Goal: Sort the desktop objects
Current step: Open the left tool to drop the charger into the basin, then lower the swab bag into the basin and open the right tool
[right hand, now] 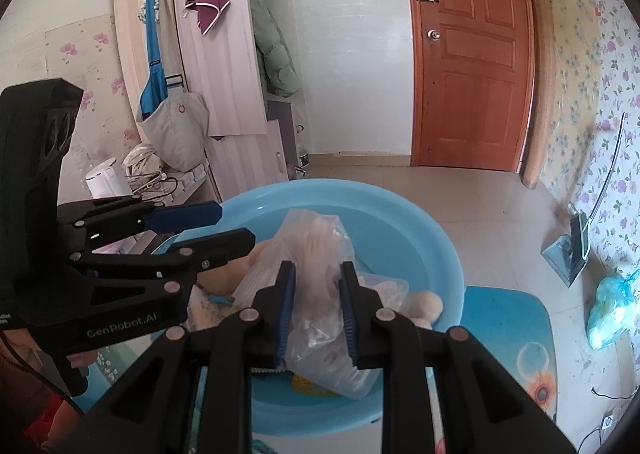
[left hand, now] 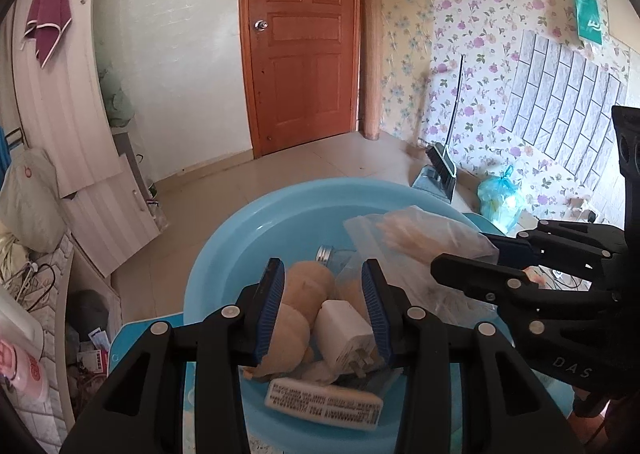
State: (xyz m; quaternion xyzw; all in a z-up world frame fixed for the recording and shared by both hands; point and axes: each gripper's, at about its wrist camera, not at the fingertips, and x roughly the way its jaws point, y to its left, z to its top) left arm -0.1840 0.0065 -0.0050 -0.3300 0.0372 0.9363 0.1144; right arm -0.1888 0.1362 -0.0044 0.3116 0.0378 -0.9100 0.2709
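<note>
Low in the right wrist view, the right gripper (right hand: pixel 316 290) pinches a clear plastic bag (right hand: pixel 320 254) over the blue basin (right hand: pixel 420 238). The left gripper (left hand: pixel 324 290) hangs parted, holding nothing, above a white charger (left hand: pixel 344 334) and tan plush toy (left hand: pixel 296 314) inside.

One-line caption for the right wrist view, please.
Right hand-held gripper closed on a clear plastic bag above a blue basin, left hand-held gripper alongside.

Both units: black plastic frames, silver round screws, blue ribbed pads. Left gripper (left hand: pixel 325 308) marked "GenRobot.AI"; right gripper (right hand: pixel 318 310) marked "DAS". Red sleeve (right hand: pixel 40 414) visible.
</note>
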